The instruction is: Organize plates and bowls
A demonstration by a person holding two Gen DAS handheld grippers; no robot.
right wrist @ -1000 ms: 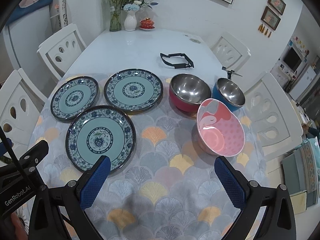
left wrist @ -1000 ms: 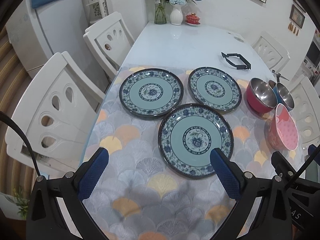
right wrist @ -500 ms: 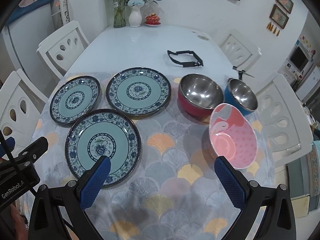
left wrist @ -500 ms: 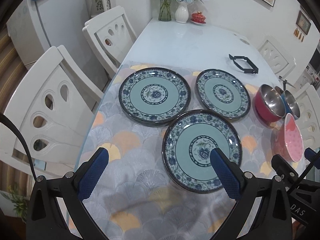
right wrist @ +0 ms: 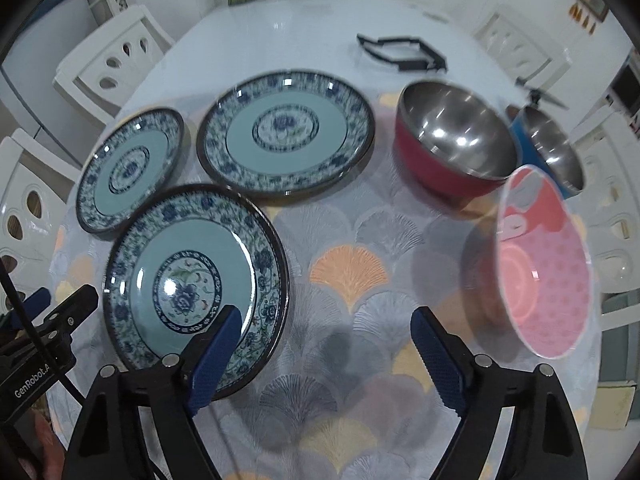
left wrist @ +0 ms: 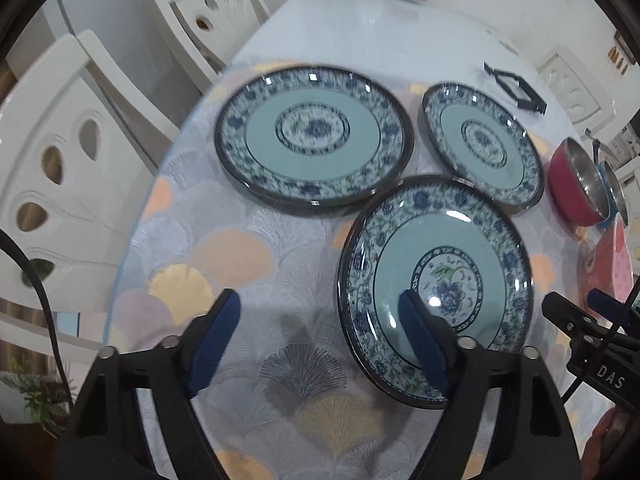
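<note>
glossy glazed plates (left wrist: 436,284) are seen on a matt patterned cloth (right wrist: 348,276); bright metal lines the red bowl (right wrist: 456,140) and blue bowl (right wrist: 550,148); the pink bowl (right wrist: 544,264) looks smooth, the table (left wrist: 380,28) glossy white.

Three blue-floral plates with teal centres, flat on table near left edge: near plate (right wrist: 192,276), far-left plate (right wrist: 130,168), far-middle plate (right wrist: 286,132), rims close together. Red steel-lined bowl (right wrist: 452,148) upright mid-table, blue bowl (right wrist: 550,148) just beside it. Pink bowl (right wrist: 540,264) near right edge, nearer than both.
</note>
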